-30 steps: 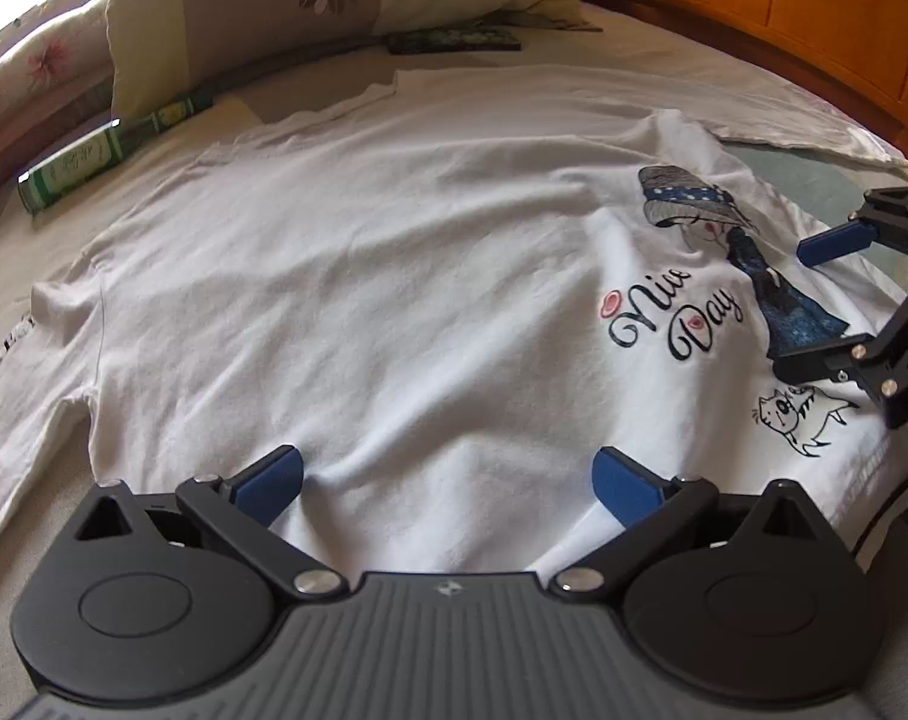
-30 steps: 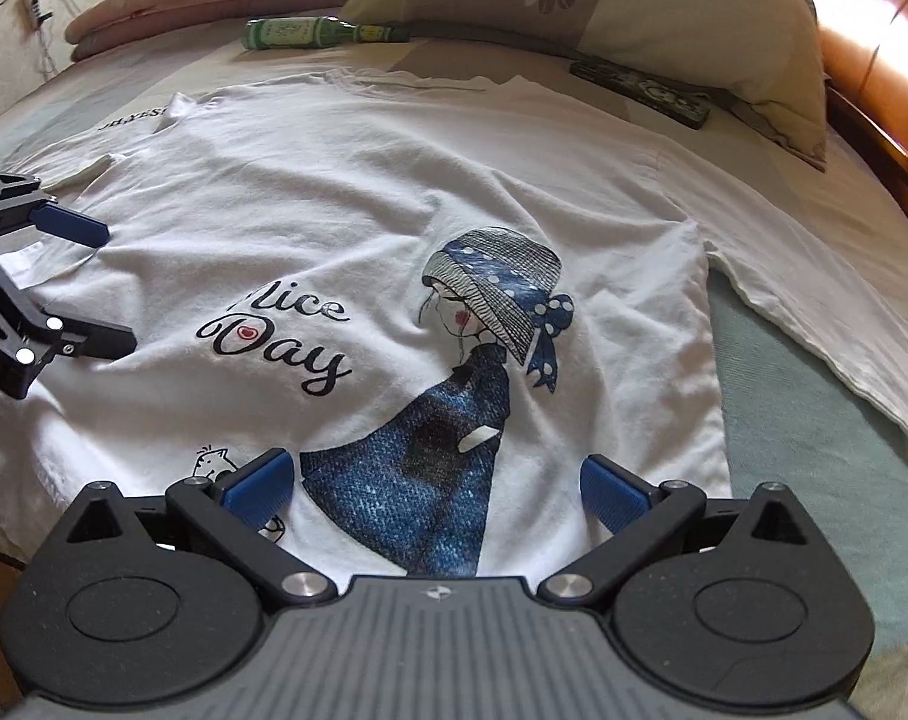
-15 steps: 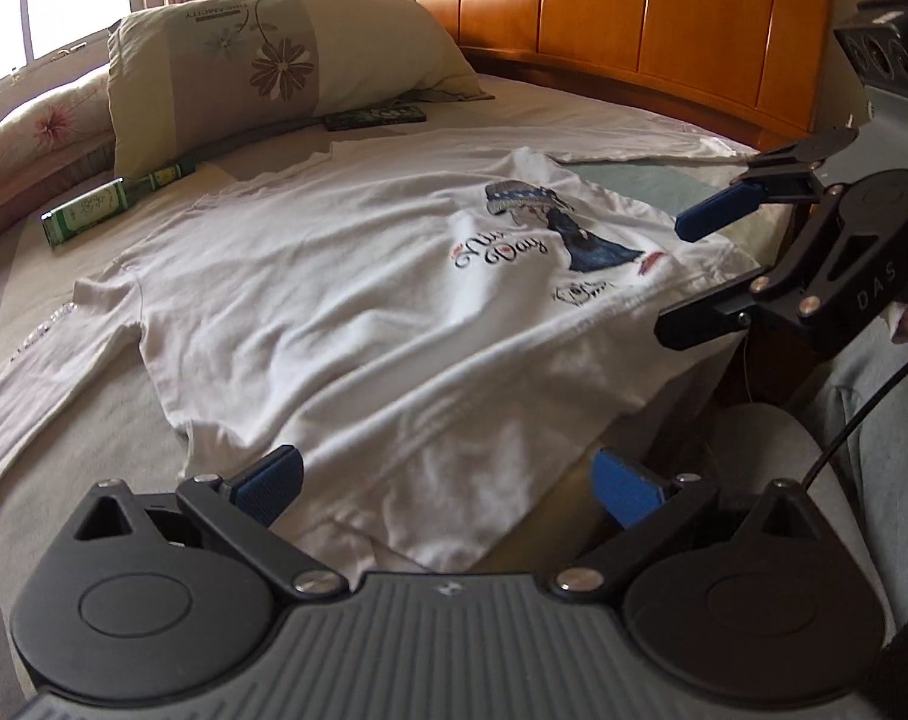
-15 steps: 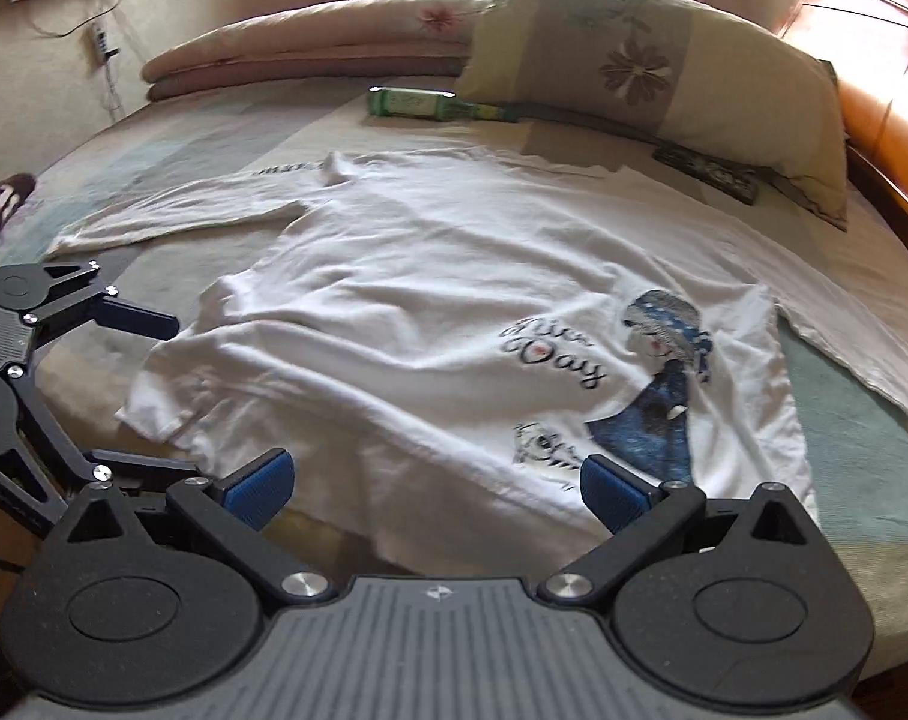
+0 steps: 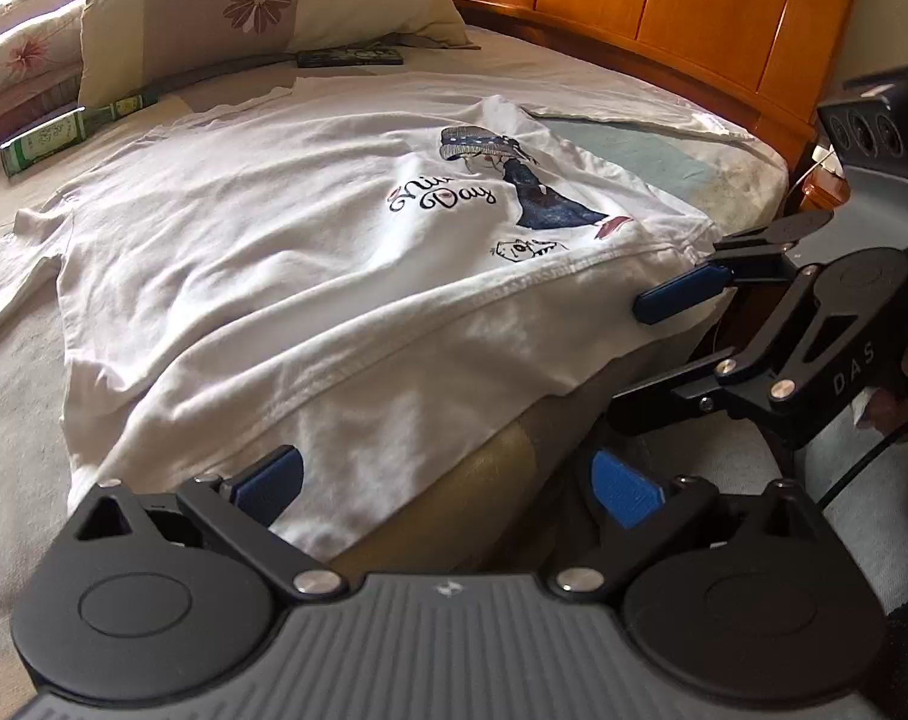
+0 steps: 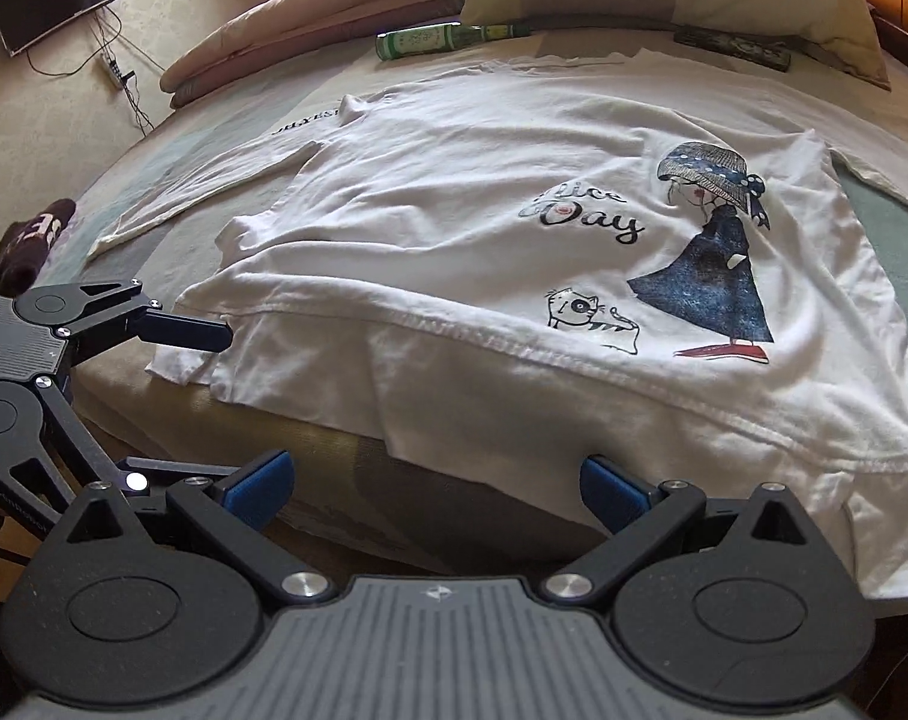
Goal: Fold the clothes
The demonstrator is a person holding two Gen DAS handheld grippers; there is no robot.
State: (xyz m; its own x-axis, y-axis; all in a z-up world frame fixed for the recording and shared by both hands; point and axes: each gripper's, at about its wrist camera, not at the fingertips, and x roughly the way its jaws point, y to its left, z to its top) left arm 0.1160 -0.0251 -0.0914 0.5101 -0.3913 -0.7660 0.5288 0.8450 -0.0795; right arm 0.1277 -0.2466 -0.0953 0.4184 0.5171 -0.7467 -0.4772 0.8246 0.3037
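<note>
Wrinkled white cotton shirt [image 6: 454,228] draped over bed edge [image 6: 333,438], both hand-held grippers [image 5: 447,486] [image 6: 432,489] spread wide, empty

The white long-sleeved cotton shirt [image 6: 454,192] bears a dark-blue girl print, black script and a small cat. The cream pillow [image 5: 261,0] has purple-brown flowers. A green bottle [image 6: 447,39] lies near the orange-brown wooden headboard [image 5: 664,6]; the hand-held gripper pads [image 5: 270,483] are blue.

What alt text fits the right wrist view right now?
A white long-sleeved shirt printed with a girl and "Nice Day" lies spread on a bed, its hem hanging over the near edge. The right gripper is open just before that hem, the left gripper open at its left corner.
</note>
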